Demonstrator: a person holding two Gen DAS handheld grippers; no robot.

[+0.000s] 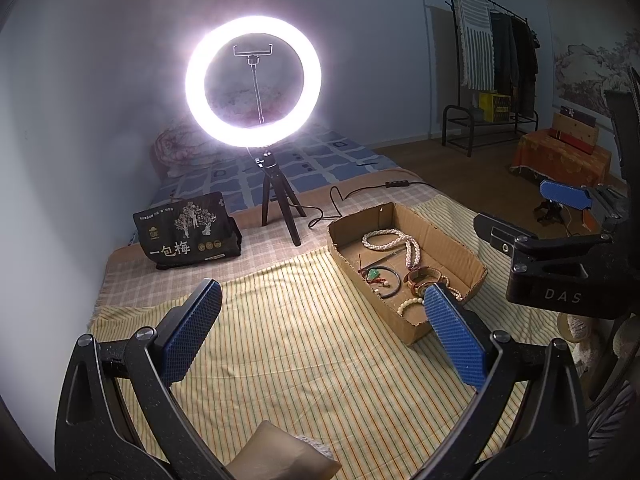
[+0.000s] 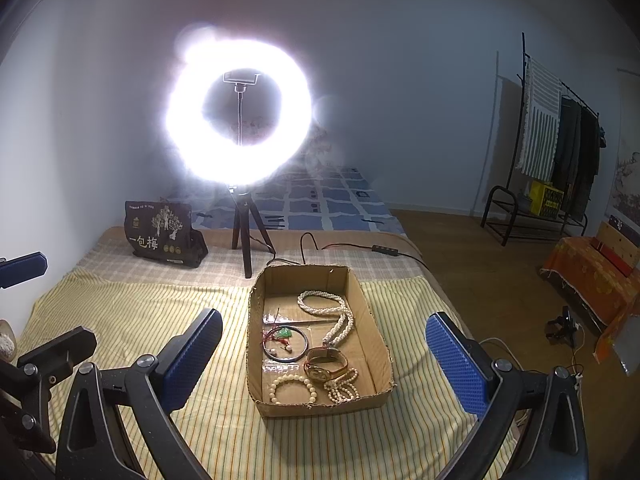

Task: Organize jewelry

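Note:
A shallow cardboard box [image 2: 368, 312] sits on the striped bedspread and holds the jewelry: a long pearl necklace [image 2: 332, 316], a dark bangle [image 2: 304, 346] with a green pendant on red cord [image 2: 283, 335], a gold watch [image 2: 325, 364], a cream bead bracelet [image 2: 292, 388] and a small bead strand [image 2: 344, 390]. My right gripper [image 2: 324, 354] is open and empty, its jaws apart on either side of the box, above it. My left gripper [image 1: 322, 330] is open and empty, left of the box [image 1: 460, 248]. The pearl necklace [image 1: 394, 242] and bangle [image 1: 386, 280] show there too.
A lit ring light on a tripod [image 2: 240, 132] stands behind the box, its cable [image 2: 360, 247] trailing right. A dark snack bag [image 2: 162, 234] stands at the back left. The bed's right edge drops to a wood floor [image 2: 500, 288]. A clothes rack [image 2: 560, 152] stands far right.

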